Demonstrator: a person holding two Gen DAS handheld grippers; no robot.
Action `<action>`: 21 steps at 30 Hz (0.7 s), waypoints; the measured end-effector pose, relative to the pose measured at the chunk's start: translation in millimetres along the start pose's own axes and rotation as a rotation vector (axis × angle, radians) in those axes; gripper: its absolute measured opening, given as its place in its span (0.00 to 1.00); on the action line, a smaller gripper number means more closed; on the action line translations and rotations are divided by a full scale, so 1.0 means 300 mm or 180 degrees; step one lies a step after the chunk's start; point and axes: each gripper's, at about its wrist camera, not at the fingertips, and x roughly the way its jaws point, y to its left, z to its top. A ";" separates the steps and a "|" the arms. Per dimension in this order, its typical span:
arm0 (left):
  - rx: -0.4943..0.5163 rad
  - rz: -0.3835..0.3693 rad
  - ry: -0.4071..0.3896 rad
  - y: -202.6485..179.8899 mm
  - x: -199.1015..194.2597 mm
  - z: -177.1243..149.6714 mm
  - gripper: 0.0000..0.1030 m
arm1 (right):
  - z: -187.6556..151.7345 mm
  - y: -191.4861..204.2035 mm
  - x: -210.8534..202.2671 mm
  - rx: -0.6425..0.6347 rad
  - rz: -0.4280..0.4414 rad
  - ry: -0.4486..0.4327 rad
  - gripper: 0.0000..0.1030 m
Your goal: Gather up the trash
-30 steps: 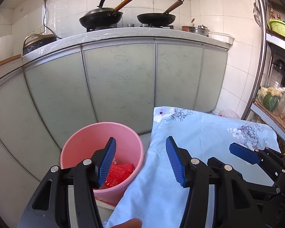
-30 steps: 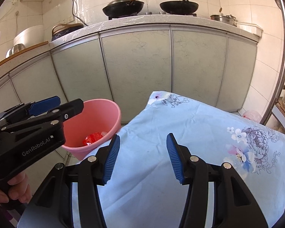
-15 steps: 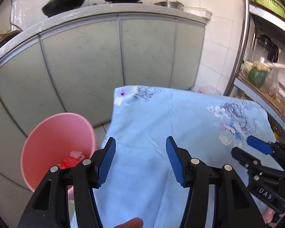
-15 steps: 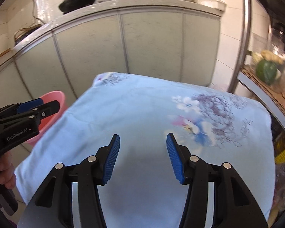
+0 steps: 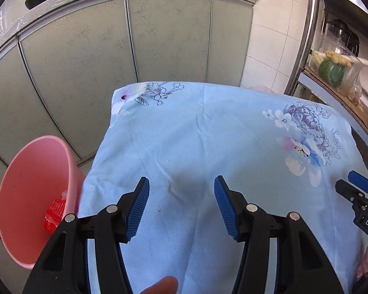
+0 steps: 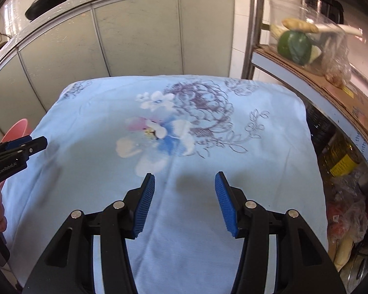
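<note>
A pink bucket [image 5: 24,178] stands on the floor at the left of a table covered with a light blue flowered cloth [image 5: 208,134]. A red wrapper [image 5: 54,214] lies inside the bucket. My left gripper [image 5: 181,205] is open and empty above the cloth's left part. My right gripper [image 6: 184,203] is open and empty above the cloth [image 6: 184,122], to the right of the left one. The bucket's rim [image 6: 16,128] shows at the far left of the right wrist view. No loose trash shows on the cloth.
Grey-green kitchen cabinets [image 5: 135,39] run behind the table, with pans on the counter. A metal shelf rack [image 6: 306,78] at the right holds a bag of vegetables [image 6: 296,44], an oil bottle [image 6: 338,159] and bags.
Both grippers have swung right, away from the bucket and over the cloth. The bucket has slid to the left edge of both views. Both stayed open.
</note>
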 end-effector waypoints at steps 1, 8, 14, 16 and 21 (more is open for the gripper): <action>0.0003 0.0001 0.0013 -0.001 0.008 0.001 0.53 | -0.004 -0.010 0.004 0.0028 -0.0014 0.0010 0.50; 0.0016 -0.0003 0.0080 -0.007 0.041 0.006 0.53 | -0.010 -0.042 0.032 0.0086 -0.0081 0.0061 0.50; 0.0016 -0.0005 0.0106 -0.011 0.054 0.007 0.53 | -0.012 -0.051 0.047 0.0099 -0.0091 0.0089 0.50; 0.0009 -0.0006 0.0119 -0.009 0.060 0.006 0.53 | -0.016 -0.051 0.054 0.0102 -0.0086 0.0100 0.50; 0.0004 0.0003 0.0124 -0.008 0.063 0.002 0.53 | -0.004 -0.024 0.037 0.0054 -0.0028 0.0047 0.50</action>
